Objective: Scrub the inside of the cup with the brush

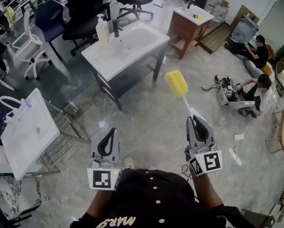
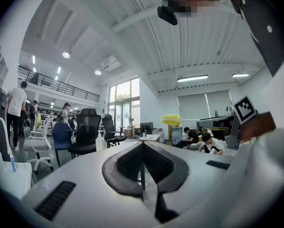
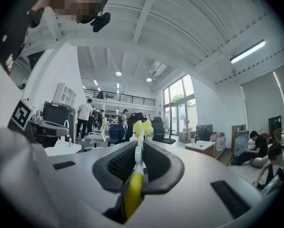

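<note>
The left gripper [image 1: 111,132] has its 2 jaws pressed together on nothing, and the right gripper [image 1: 193,122] is clamped on the handle of the brush [image 1: 176,83]. The brush, with a yellow sponge head, white stem and yellow grip end, hangs over the floor, well apart from the clear cup [image 1: 126,46] on the white sink table [image 1: 146,49].

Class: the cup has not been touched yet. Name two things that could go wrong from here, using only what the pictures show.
1. The right gripper holds the brush near the end of its thin handle, so the sponge head may wobble or twist inside the cup.
2. The left gripper is shut and empty; unheld, the clear cup could tip or slide into the bottle beside it.
</note>
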Demonstrator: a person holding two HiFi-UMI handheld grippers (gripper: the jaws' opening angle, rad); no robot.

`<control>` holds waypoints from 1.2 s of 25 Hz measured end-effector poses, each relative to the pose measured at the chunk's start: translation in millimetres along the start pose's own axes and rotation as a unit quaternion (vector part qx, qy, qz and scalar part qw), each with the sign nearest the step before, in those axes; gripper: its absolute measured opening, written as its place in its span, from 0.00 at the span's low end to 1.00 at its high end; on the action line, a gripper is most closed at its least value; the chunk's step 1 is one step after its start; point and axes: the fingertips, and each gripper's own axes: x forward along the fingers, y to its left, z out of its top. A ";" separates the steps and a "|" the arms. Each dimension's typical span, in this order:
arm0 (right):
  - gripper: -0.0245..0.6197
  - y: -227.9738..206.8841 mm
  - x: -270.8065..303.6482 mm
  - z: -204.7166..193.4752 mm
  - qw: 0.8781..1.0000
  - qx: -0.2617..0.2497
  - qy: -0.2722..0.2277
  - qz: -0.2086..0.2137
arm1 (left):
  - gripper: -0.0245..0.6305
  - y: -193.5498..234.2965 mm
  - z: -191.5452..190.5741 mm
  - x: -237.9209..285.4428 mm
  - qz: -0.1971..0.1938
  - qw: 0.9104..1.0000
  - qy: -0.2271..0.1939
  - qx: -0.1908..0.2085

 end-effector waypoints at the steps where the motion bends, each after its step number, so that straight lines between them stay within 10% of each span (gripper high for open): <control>1: 0.12 0.0 1.4 0.3 1.000 0.000 0.000 0.000 | 0.08 1.4 -0.8 0.6 0.001 1.000 0.002 -0.001; 30: 0.12 50.5 41.5 -13.1 1.000 0.001 -0.009 -0.026 | 0.08 66.5 -27.0 12.7 -0.051 0.998 0.022 -0.003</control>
